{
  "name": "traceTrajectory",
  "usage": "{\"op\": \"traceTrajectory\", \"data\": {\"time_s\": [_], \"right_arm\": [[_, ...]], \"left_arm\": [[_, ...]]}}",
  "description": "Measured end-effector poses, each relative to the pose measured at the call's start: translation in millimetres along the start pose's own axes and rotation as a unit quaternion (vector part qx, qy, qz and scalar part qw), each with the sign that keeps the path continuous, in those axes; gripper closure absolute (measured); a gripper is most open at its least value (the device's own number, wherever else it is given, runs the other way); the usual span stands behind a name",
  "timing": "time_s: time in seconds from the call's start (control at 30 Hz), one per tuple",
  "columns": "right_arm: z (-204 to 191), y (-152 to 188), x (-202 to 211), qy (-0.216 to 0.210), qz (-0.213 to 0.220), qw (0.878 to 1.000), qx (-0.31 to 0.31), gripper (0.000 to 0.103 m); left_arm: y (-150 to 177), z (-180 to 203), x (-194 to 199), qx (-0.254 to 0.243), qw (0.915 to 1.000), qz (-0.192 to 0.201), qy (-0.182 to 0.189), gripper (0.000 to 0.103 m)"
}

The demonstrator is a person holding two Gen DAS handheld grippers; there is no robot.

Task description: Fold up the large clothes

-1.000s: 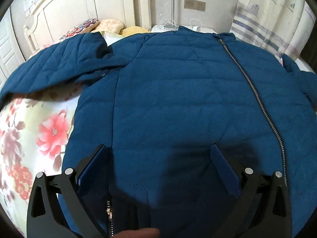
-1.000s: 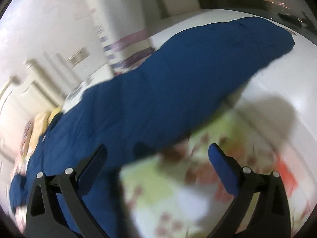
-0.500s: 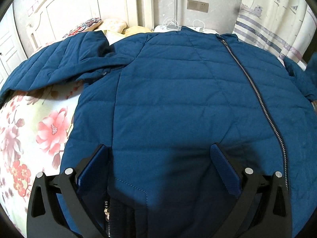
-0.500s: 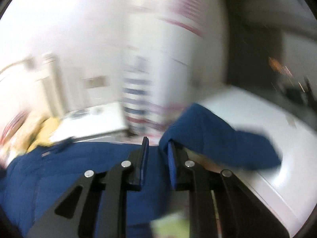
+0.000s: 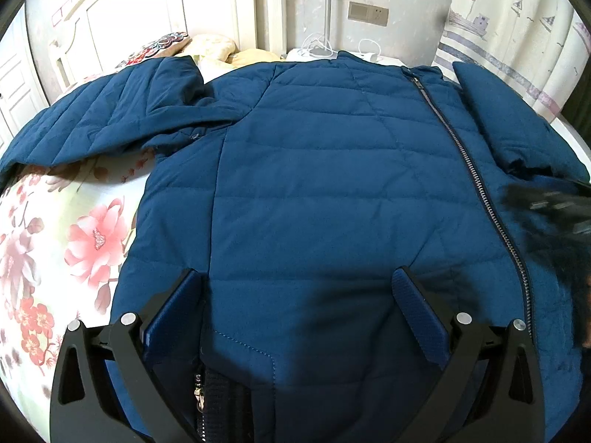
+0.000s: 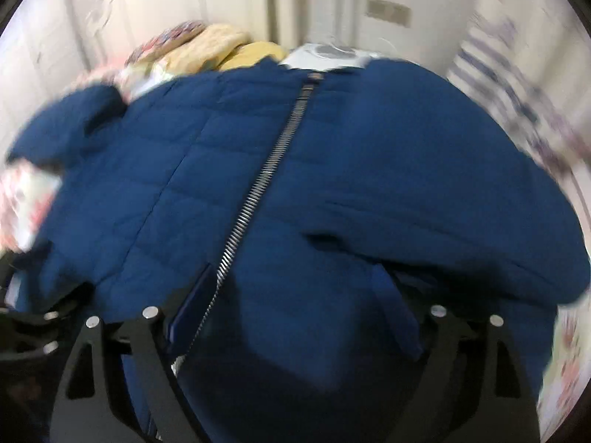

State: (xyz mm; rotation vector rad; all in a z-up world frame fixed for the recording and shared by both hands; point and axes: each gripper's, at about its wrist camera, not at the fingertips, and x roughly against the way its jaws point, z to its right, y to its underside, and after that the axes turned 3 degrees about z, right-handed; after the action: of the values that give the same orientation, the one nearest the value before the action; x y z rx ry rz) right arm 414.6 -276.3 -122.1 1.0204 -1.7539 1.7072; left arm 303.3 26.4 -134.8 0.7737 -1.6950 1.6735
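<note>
Both cams ride on the grippers and look forward and down along the fingers, close over the blue quilted jacket (image 5: 314,192) spread on the floral bedsheet (image 5: 66,243). The left wrist view sits over the hem, facing the white headboard (image 5: 155,18) at the upper left of the frame. The right wrist view is blurrier and faces the same way. Both share the zipper (image 6: 258,192), pillows (image 6: 221,50) and wall switch plate (image 5: 368,13).

White headboard (image 5: 155,11), patterned curtain (image 5: 517,18)

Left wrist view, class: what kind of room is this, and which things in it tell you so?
Most likely a bedroom: a white headboard, pillows beside it, and a floral bedsheet under the blue jacket.
</note>
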Motion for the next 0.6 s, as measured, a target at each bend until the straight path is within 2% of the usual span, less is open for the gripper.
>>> {"op": "traceTrajectory", "data": {"time_s": [0.07,0.1,0.17,0.23,0.33,0.4,0.47,0.5,0.53,0.6], "right_arm": [[27,18,46,-0.042,0.047,0.997,-0.044,0.018],[42,25,64,-0.048,0.07,0.994,-0.065,0.018],[86,29,88,-0.029,0.114,0.984,-0.135,0.018],[145,40,97,-0.021,0.142,0.959,-0.243,0.018],[197,42,77,-0.036,0.131,0.932,-0.337,0.017],[206,38,55,-0.047,0.11,0.927,-0.354,0.017],[210,34,41,-0.064,0.095,0.929,-0.353,0.035],[202,30,43,-0.033,0.102,0.936,-0.336,0.061],[189,24,54,-0.029,0.131,0.941,-0.312,0.077],[155,20,77,-0.024,0.184,0.948,-0.258,0.08]], "left_arm": [[0,-1,1,0.002,1.0,0.002,0.003,0.004],[0,-2,2,0.004,1.0,0.004,0.007,0.004],[0,-2,2,0.007,0.9999,0.004,0.01,0.004],[0,1,1,0.0,1.0,0.003,0.002,0.004],[1,4,1,-0.008,0.9999,0.002,-0.007,0.004],[0,3,1,-0.005,1.0,0.002,-0.003,0.004],[0,1,1,-0.003,1.0,0.003,0.0,0.004],[0,1,1,-0.003,1.0,0.003,0.0,0.004],[0,1,1,-0.003,1.0,0.003,0.0,0.004],[0,2,1,-0.004,1.0,0.003,-0.001,0.004]]}}
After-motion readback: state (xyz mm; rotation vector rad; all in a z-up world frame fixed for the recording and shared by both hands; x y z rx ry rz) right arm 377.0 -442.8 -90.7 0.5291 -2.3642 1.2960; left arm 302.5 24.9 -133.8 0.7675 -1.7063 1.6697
